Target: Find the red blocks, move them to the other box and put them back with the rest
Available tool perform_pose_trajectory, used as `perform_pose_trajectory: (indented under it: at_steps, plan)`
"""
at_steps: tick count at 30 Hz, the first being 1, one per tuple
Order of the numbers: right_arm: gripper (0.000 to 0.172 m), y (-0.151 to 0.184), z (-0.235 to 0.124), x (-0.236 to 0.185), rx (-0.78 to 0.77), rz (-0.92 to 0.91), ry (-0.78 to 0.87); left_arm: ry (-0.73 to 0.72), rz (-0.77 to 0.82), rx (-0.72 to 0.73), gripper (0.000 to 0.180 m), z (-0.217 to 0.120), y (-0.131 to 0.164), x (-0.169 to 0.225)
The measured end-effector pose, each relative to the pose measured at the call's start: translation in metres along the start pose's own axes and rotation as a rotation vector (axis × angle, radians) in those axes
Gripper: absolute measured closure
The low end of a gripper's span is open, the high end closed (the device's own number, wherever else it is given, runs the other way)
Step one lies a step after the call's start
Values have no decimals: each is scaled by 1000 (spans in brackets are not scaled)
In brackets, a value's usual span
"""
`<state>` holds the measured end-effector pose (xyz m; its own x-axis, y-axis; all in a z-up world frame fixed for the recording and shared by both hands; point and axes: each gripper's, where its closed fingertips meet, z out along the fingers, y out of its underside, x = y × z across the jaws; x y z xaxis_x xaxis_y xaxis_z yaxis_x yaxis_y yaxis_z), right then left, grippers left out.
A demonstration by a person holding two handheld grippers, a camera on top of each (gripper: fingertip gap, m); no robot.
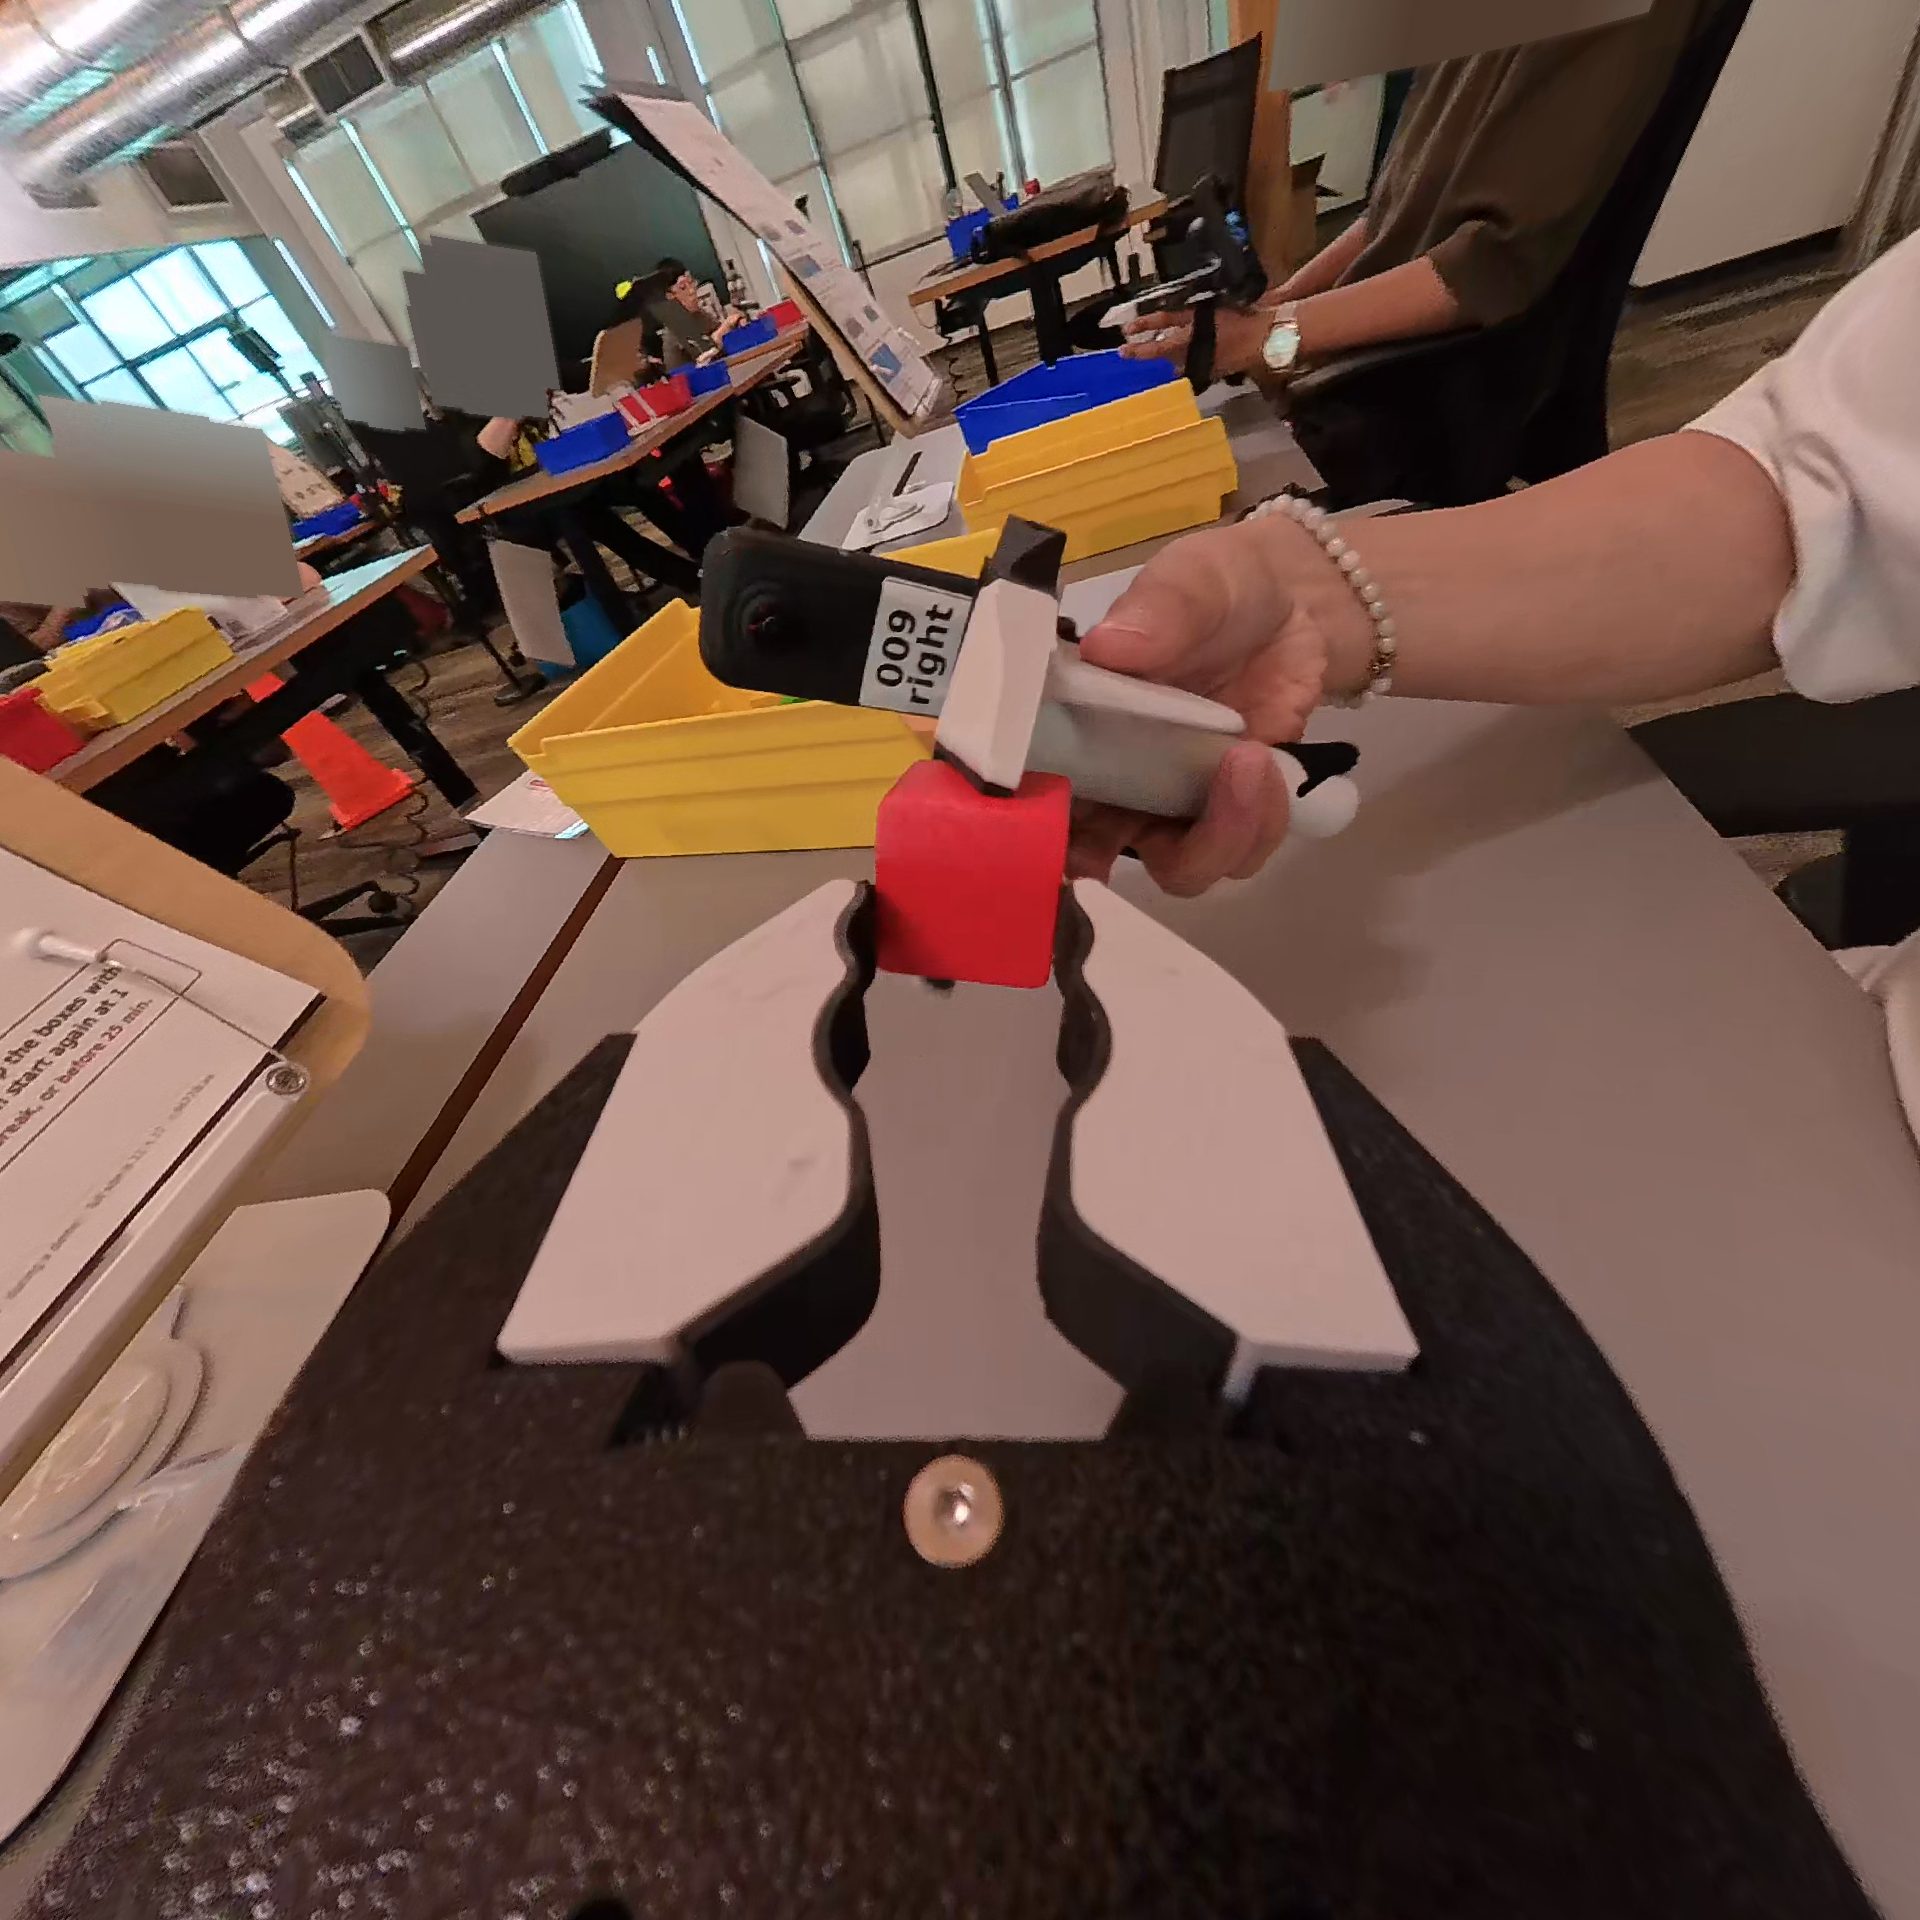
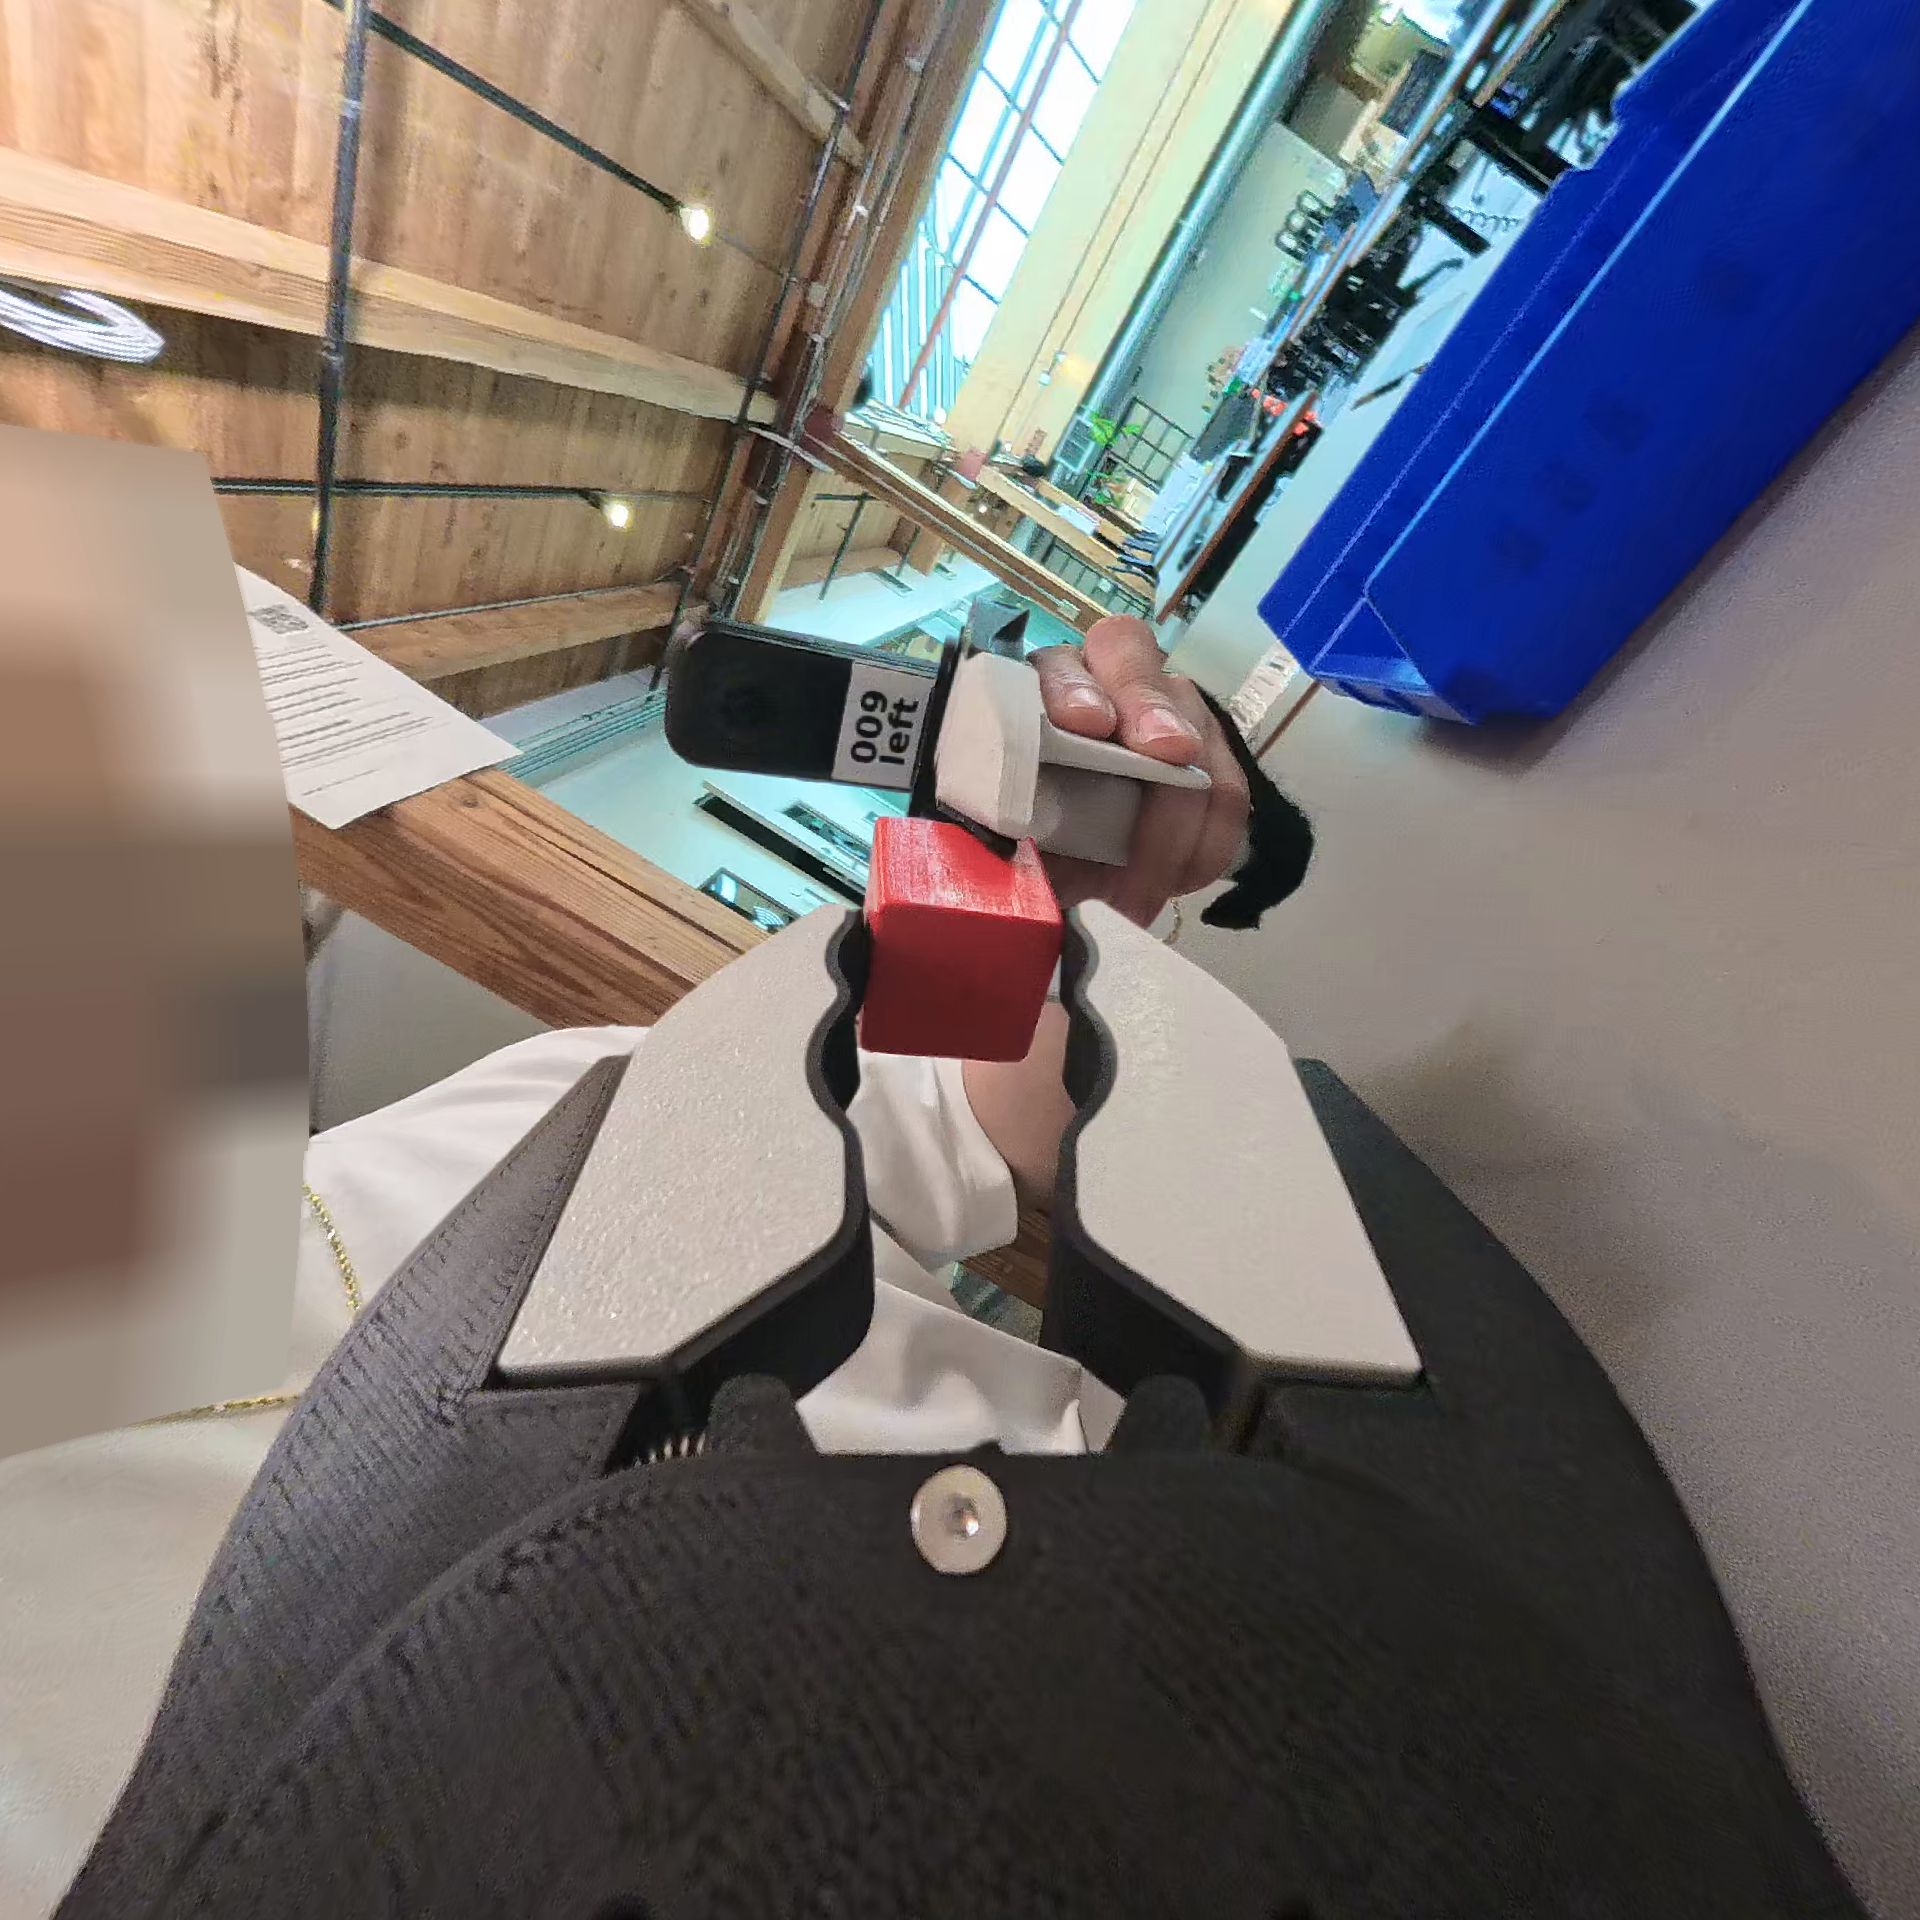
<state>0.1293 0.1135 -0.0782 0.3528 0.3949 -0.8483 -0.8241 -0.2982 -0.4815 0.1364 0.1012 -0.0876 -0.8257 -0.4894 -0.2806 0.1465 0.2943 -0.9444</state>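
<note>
- While you hold both grippers above the grey tabletop [image 1: 1558, 1039], one red block [image 1: 966, 894] sits between them in the air; your left gripper [image 1: 961, 935] pinches it from two sides, dark pads against its faces.
- Your right gripper [image 2: 961, 971] pinches the same block across the other two faces; in the left wrist view one of its fingers lies on the block's top.
- At 11 o'clock from the block in the left wrist view, a yellow box [image 1: 717, 769] rests on the table's far edge; further yellow and blue bins [image 1: 1091, 457] stand stacked at 12 to 1 o'clock.
- At 2 o'clock in the right wrist view, a blue box [image 2: 1558, 468] stands on the same grey surface.
- Room: open workshop, large windows, rows of desks with more bins, an orange cone [image 1: 343, 764] on the floor at 9 o'clock, people seated and standing.
- At 8 o'clock, a printed sheet [image 1: 104, 1091] on a wooden board.
</note>
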Motion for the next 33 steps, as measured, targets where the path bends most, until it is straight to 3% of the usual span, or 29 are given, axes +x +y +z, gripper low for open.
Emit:
perform_pose_trajectory:
  at_steps: [6, 10, 15, 18, 20, 24, 33]
  plan:
    - [137, -2, -12, 7, -50, -34, 106, -103, -6, -35, 146, 4, 9, -4]
    - [137, -33, -59, 7, -31, -187, 320, -206, -94, -48, 134, -7, 11, -18]
    - [136, -105, -202, 12, 48, -459, 1004, -279, -139, -120, 130, -26, 25, -23]
    - [136, -135, -307, 14, 71, -476, 1416, -315, -134, -188, 131, -35, 38, -22]
    - [136, -144, -358, 24, 74, -407, 1553, -333, -147, -214, 132, -38, 43, -21]
    - [136, -146, -409, 62, 13, -263, 1642, -346, -195, -226, 134, -40, 50, -19]
    - [135, -132, -417, 126, -97, -62, 1651, -377, -277, -294, 133, -53, 72, -17]
